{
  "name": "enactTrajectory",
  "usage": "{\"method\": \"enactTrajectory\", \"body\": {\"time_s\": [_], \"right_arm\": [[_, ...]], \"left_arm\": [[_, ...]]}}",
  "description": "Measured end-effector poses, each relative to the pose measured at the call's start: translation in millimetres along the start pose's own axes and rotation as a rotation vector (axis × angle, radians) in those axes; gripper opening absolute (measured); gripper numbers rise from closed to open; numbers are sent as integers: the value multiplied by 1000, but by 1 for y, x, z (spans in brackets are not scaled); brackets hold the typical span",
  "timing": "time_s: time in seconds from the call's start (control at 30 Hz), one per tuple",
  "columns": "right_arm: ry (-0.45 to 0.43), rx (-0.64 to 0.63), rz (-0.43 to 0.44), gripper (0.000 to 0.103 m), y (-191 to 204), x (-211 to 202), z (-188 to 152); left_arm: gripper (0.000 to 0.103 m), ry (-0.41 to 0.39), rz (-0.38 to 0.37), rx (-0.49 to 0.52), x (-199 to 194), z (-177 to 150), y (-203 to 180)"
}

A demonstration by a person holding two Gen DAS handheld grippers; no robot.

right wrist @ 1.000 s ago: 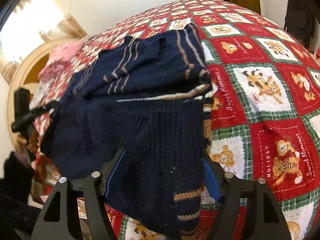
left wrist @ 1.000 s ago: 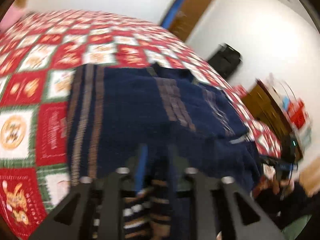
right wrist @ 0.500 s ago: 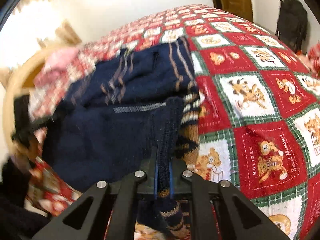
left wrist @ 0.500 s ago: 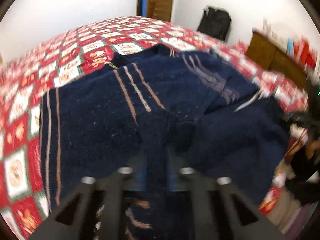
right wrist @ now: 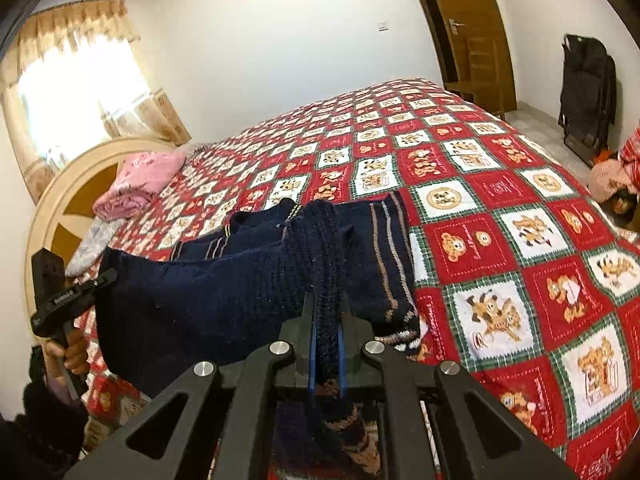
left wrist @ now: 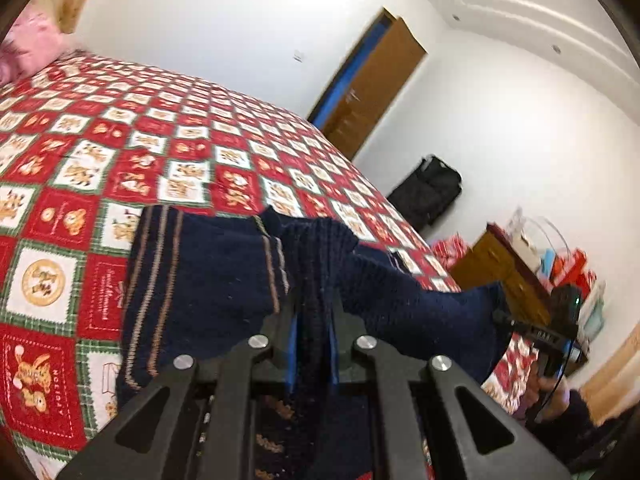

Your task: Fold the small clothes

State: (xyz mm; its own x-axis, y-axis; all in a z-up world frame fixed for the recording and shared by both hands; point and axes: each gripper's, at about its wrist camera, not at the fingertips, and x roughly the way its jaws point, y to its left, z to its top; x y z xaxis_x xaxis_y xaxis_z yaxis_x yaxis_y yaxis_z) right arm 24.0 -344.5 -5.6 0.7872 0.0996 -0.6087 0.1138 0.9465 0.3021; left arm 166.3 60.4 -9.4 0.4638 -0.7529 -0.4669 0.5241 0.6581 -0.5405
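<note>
Beyond both fingertips bedspread (right wrist: pixel 520 208) lies bare and passable; bunched navy sweater (right wrist: pixel 208 292) fills the space between grippers.

Navy knit on a red patchwork

Navy sweater (right wrist: pixel 224 300) with tan stripes; bedspread (right wrist: pixel 500 208) of red and white teddy-bear squares, green plaid borders; pink pillow (right wrist: pixel 148 170) at left.

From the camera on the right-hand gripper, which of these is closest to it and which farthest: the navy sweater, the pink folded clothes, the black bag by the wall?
1. Navy sweater: pinched in the right gripper itself.
2. Pink folded clothes: left, near the headboard.
3. Black bag: far right, against the wall beyond the bed.
</note>
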Motion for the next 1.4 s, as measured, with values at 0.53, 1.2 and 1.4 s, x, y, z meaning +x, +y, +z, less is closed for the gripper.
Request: {"method": "enactTrajectory", "body": {"time_s": [0.53,1.2,1.4], "right_arm": [[-96,-232,-60,7,37,76,113],[71,-77,-200,7,-9,236,85],[35,-47,-267,7,-11,227,82]], "left_arm": [[12,-79,106,-106,16,54,27],[17,61,484,-162,121,58,108],[20,76,583,-65,133,56,96]]}}
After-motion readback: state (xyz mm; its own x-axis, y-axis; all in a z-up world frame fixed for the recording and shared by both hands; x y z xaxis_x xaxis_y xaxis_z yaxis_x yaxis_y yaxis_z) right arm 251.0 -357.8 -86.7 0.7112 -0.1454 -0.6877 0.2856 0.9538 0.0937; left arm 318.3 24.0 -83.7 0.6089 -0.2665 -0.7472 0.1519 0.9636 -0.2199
